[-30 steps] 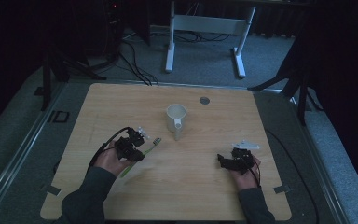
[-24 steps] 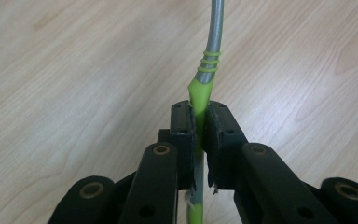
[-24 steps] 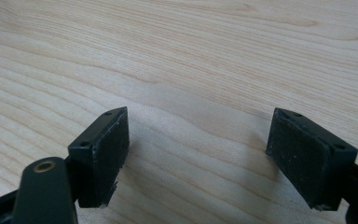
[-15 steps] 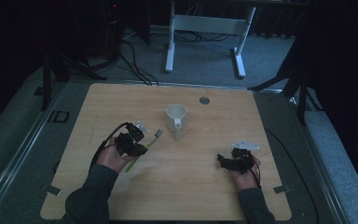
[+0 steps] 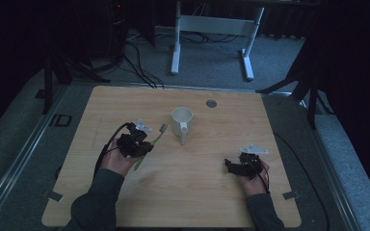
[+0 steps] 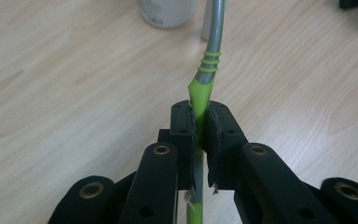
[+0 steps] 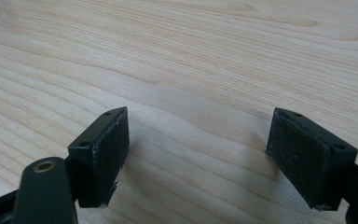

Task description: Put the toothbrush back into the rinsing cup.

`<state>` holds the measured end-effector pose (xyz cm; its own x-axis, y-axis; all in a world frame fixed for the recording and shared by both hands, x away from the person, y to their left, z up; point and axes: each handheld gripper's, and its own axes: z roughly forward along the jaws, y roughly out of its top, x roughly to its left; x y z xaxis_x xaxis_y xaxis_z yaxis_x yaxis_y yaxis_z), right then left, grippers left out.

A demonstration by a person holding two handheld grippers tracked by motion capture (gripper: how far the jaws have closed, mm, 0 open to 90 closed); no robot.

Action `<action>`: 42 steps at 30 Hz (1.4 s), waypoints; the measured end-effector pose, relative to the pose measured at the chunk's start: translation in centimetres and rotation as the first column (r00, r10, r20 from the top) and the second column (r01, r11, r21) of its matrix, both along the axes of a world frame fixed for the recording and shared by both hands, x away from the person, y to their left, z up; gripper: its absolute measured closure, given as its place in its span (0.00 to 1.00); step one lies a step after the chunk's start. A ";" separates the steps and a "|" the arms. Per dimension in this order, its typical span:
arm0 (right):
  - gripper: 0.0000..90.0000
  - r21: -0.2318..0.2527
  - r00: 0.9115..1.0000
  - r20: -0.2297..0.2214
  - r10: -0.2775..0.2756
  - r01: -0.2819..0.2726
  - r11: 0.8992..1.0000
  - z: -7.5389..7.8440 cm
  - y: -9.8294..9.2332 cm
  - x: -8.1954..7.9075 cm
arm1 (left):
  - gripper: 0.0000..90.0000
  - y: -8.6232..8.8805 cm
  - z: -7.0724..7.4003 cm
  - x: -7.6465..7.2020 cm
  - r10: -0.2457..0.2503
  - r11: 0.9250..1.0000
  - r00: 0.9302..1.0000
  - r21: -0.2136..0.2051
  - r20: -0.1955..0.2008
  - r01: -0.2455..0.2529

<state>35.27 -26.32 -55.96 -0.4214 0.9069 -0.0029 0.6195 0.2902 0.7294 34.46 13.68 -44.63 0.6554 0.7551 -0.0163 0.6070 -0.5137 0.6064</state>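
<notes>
A green and grey toothbrush is clamped in my left gripper, left of the table's middle, with its bristled head pointing toward a white mug. Up close, the jaws of the left gripper press on the green handle of the toothbrush, and the base of the mug stands just beyond. My right gripper rests low at the table's right front and stands open. Between the black pads of the right gripper lies bare wood.
The wooden table has a small round grey disc near its far edge. Tape marks sit at the front corners. A white metal frame stands on the floor beyond the table, and cables trail at the left.
My left gripper has carried the toothbrush up and to the right, closer to the mug. The right gripper has stayed in place.
</notes>
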 end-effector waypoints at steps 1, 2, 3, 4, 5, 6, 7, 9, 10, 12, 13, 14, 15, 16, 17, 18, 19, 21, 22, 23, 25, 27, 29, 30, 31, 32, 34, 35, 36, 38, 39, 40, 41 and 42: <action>0.23 0.000 1.000 0.000 0.000 0.000 1.000 0.0 0.0 0.0 | 0.91 0.0 0.1 0.0 0.001 1.000 1.000 -0.006 0.004 -0.001; 0.23 0.000 1.000 0.000 0.000 0.000 1.000 0.0 0.0 0.0 | 0.91 0.0 0.1 0.0 0.001 1.000 1.000 -0.011 0.009 -0.001; 0.23 0.000 1.000 0.000 0.000 0.000 1.000 0.0 0.0 0.0 | 0.91 0.0 0.2 0.0 0.002 1.000 1.000 -0.016 0.013 -0.002; 0.23 0.000 1.000 0.000 0.000 0.000 1.000 0.0 0.0 0.0 | 0.91 0.0 0.2 0.0 0.002 1.000 1.000 -0.018 0.019 -0.002; 0.23 0.000 1.000 0.000 0.000 0.000 1.000 0.0 0.0 0.0 | 0.91 0.0 0.2 0.0 0.004 1.000 1.000 -0.023 0.023 -0.003; 0.23 0.000 1.000 0.001 0.000 0.000 1.000 0.0 0.0 0.0 | 0.91 0.0 0.3 0.0 0.006 1.000 1.000 -0.027 0.027 -0.005; 0.23 0.000 1.000 0.000 0.000 0.000 1.000 0.0 0.0 0.0 | 0.91 0.0 0.3 0.1 0.009 0.999 1.000 -0.033 0.030 -0.009; 0.23 0.000 1.000 0.000 0.000 0.000 1.000 0.0 0.0 0.0 | 0.91 0.0 0.4 0.1 0.011 0.999 0.999 -0.040 0.036 -0.009; 0.23 -0.001 1.000 0.000 0.000 0.000 1.000 0.0 0.0 0.0 | 0.91 0.0 0.5 0.1 0.012 0.999 0.999 -0.045 0.041 -0.010; 0.23 -0.002 1.000 0.002 0.001 -0.001 1.000 0.0 0.0 0.0 | 0.91 0.1 0.6 0.1 0.016 0.999 0.999 -0.051 0.050 -0.013; 0.23 -0.002 1.000 0.002 0.002 -0.002 1.000 0.0 0.0 0.0 | 0.91 0.1 0.7 0.1 0.018 0.998 0.998 -0.055 0.056 -0.015; 0.23 -0.002 1.000 0.002 0.002 -0.002 1.000 0.0 0.0 0.0 | 0.91 0.1 0.8 0.1 0.019 0.998 0.998 -0.058 0.064 -0.016; 0.23 -0.001 1.000 0.001 0.000 0.000 1.000 0.0 0.0 0.0 | 0.91 0.1 0.8 0.1 0.022 0.998 0.997 -0.068 0.076 -0.017; 0.23 -0.001 1.000 0.001 0.001 -0.001 1.000 0.0 0.0 0.0 | 0.91 0.1 0.9 0.0 0.026 0.997 0.996 -0.077 0.090 -0.019; 0.23 -0.001 1.000 0.001 0.001 -0.001 1.000 0.0 0.0 0.0 | 0.91 0.2 1.0 0.0 0.031 0.996 0.994 -0.082 0.103 -0.022; 0.23 -0.001 1.000 0.001 0.001 -0.001 1.000 0.0 0.0 0.0 | 0.91 0.1 1.1 0.0 0.038 0.996 0.993 -0.087 0.111 -0.028; 0.23 -0.002 1.000 0.002 0.002 -0.002 1.000 0.0 0.0 0.0 | 0.91 0.2 1.2 0.0 0.043 0.995 0.992 -0.093 0.120 -0.031; 0.23 -0.001 1.000 0.001 0.001 -0.001 1.000 0.0 0.0 0.0 | 0.91 0.2 1.4 0.0 0.049 0.994 0.990 -0.105 0.130 -0.035; 0.23 -0.001 1.000 0.001 0.001 -0.001 1.000 0.0 0.0 0.0 | 0.91 0.2 1.5 0.0 0.051 0.993 0.990 -0.110 0.135 -0.036; 0.23 -0.001 1.000 0.001 0.001 -0.001 1.000 0.0 0.0 0.0 | 0.91 0.2 1.6 0.1 0.051 0.993 0.989 -0.114 0.138 -0.035; 0.23 0.000 1.000 0.000 0.001 -0.001 1.000 0.0 0.0 0.0 | 0.91 0.1 1.6 0.1 0.047 0.993 0.989 -0.118 0.138 -0.030; 0.23 -0.001 1.000 0.000 0.001 -0.001 1.000 0.0 0.0 0.0 | 0.91 -0.1 1.6 0.2 0.044 0.993 0.989 -0.114 0.144 -0.027; 0.23 -0.001 1.000 0.000 0.001 -0.001 1.000 0.0 0.0 0.0 | 0.91 -0.3 1.6 0.2 0.037 0.993 0.988 -0.114 0.147 -0.020; 0.23 -0.001 1.000 -0.001 0.001 -0.001 1.000 0.0 0.0 0.0 | 0.91 -0.4 1.6 0.2 0.032 0.994 0.989 -0.111 0.145 -0.016; 0.23 -0.001 1.000 -0.001 0.001 -0.001 1.000 0.0 0.0 0.0 | 0.91 -0.4 1.6 0.2 0.032 0.994 0.989 -0.111 0.145 -0.016; 0.23 -0.001 1.000 -0.001 0.001 -0.001 1.000 0.0 0.0 0.0 | 0.91 -0.5 1.6 0.3 0.026 0.994 0.988 -0.112 0.152 -0.009; 0.23 -0.001 1.000 0.000 0.000 0.000 1.000 0.0 0.0 0.0 | 0.91 -0.7 1.7 0.3 0.019 0.994 0.987 -0.112 0.162 -0.001; 0.23 -0.001 1.000 0.000 0.000 0.000 1.000 0.0 0.0 0.0 | 0.91 -0.7 1.7 0.2 0.018 0.994 0.986 -0.111 0.168 0.001; 0.23 -0.001 1.000 0.000 0.001 -0.001 1.000 0.0 0.0 0.0 | 0.91 -0.8 1.7 0.2 0.018 0.993 0.985 -0.114 0.171 0.001; 0.23 -0.001 1.000 0.000 0.001 -0.001 1.000 0.0 0.0 0.0 | 0.91 -0.9 1.8 0.2 0.017 0.993 0.983 -0.118 0.181 0.005; 0.23 -0.001 1.000 0.000 0.001 -0.001 1.000 0.0 0.0 0.0 | 0.91 -1.0 1.8 0.2 0.020 0.993 0.982 -0.122 0.187 0.003; 0.23 -0.001 1.000 0.000 0.001 -0.001 1.000 0.0 0.0 0.0 | 0.91 -1.0 1.8 0.2 0.022 0.992 0.981 -0.125 0.190 0.002; 0.23 -0.001 1.000 0.000 0.001 -0.001 1.000 0.0 0.0 0.0 | 0.91 -1.0 1.9 0.3 0.024 0.992 0.981 -0.128 0.192 0.001; 0.23 -0.001 1.000 0.001 0.001 -0.001 1.000 0.0 0.0 0.0 | 0.91 -1.0 1.9 0.3 0.025 0.992 0.980 -0.129 0.196 0.001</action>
